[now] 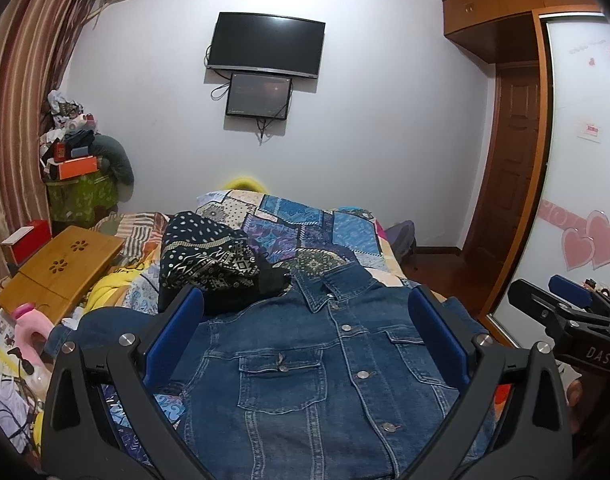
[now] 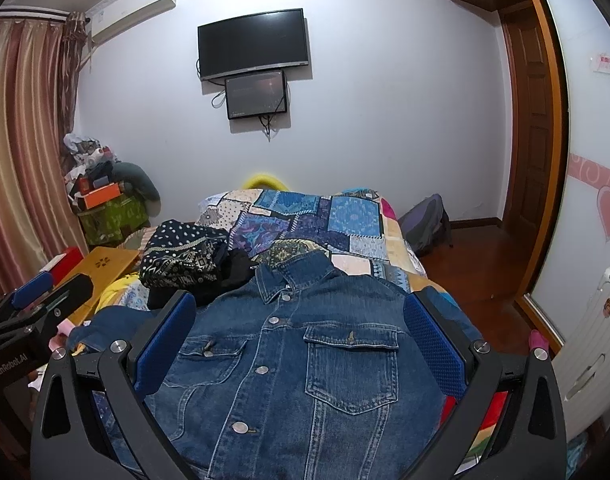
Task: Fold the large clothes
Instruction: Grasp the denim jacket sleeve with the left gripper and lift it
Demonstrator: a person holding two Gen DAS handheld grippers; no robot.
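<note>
A blue denim jacket [image 1: 305, 368] lies buttoned and face up on the bed, collar pointing away from me; the right wrist view shows the denim jacket [image 2: 305, 360] from slightly further right. My left gripper [image 1: 307, 320] hovers open above its chest, blue pads wide apart, nothing between them. My right gripper [image 2: 299, 328] is open too, over the jacket's right half. Each gripper appears in the other's view: the right gripper [image 1: 565, 312] at the right edge, the left gripper [image 2: 37, 300] at the left edge. One sleeve [image 1: 101, 320] spreads to the left.
A patchwork quilt [image 1: 305, 228] covers the bed. A dark patterned garment pile [image 1: 213, 256] sits just beyond the collar. A wooden lap table [image 1: 61, 264] and clutter lie at the left. A wardrobe [image 1: 585, 160] and a backpack [image 2: 425, 224] stand to the right.
</note>
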